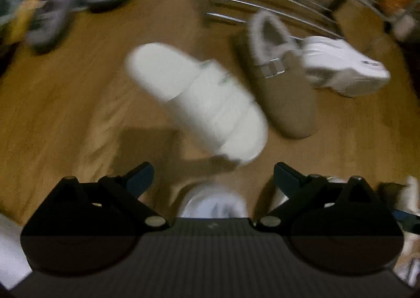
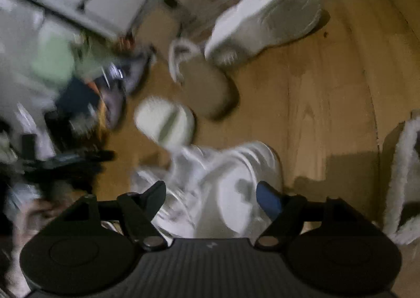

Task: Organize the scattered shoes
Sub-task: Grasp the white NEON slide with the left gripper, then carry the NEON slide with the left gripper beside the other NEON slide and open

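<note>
white slide (image 1: 199,103) lies on the wood floor (image 1: 65,114), long axis diagonal, toe toward the left gripper (image 1: 214,175), fingers spread, empty. tan clog (image 1: 278,85) alongside. right gripper (image 2: 212,193) fingers spread over a white sneaker (image 2: 223,182), not gripping.

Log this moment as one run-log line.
left gripper: open, empty | right gripper: open over white sneaker | white slide, tan slipper: on floor

My left gripper (image 1: 213,175) and right gripper (image 2: 214,194) are matte black with blue-padded fingers (image 2: 269,199), silver pivot screws (image 1: 155,221) and ribbed grey bodies (image 2: 210,269).
</note>
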`<move>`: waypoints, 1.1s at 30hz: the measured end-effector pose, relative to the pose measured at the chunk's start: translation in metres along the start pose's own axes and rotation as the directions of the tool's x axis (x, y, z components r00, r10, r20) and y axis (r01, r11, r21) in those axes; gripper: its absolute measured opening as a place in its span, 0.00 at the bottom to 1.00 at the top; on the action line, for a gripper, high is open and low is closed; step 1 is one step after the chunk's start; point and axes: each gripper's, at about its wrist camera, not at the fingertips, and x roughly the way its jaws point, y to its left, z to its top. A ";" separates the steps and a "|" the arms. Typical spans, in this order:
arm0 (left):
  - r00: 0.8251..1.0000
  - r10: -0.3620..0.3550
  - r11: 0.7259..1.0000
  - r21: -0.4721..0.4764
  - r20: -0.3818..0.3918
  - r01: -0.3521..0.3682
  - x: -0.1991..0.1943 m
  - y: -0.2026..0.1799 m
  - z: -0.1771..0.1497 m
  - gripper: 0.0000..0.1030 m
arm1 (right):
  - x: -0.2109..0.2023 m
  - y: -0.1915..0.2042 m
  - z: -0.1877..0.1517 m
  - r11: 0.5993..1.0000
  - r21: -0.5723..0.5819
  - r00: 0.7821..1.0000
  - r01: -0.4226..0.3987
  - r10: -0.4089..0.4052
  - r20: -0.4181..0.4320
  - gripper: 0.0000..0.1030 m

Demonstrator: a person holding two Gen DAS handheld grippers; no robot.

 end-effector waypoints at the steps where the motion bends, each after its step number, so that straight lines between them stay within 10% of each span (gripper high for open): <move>1: 1.000 -0.003 1.000 0.024 0.007 0.003 0.008 0.003 0.011 0.97 | 0.003 0.009 -0.002 0.999 -0.038 1.000 0.021 -0.021 0.010 0.78; 9: 0.992 -0.012 0.986 0.165 0.123 -0.009 0.048 0.028 0.064 1.00 | 0.018 0.059 -0.005 0.983 -0.169 0.998 -0.065 0.063 -0.014 0.77; 15: 0.987 -0.145 0.974 0.164 -0.070 0.155 0.104 0.015 0.051 0.98 | 0.013 0.045 -0.012 0.991 -0.128 0.999 -0.047 0.044 -0.026 0.78; 19: 0.997 -0.072 0.987 0.141 -0.028 0.075 0.107 0.003 0.042 0.60 | 0.010 0.027 -0.016 0.997 -0.073 0.999 -0.029 0.027 -0.034 0.78; 25: 0.988 -0.147 0.989 -0.004 0.039 0.147 0.087 0.000 0.047 0.18 | 0.014 0.012 -0.019 1.000 -0.020 0.999 -0.018 0.017 -0.046 0.78; 33: 0.964 -0.257 0.966 -0.022 0.066 0.259 0.050 -0.033 0.048 0.11 | 0.011 0.008 -0.013 1.000 -0.014 1.000 -0.021 0.020 -0.018 0.78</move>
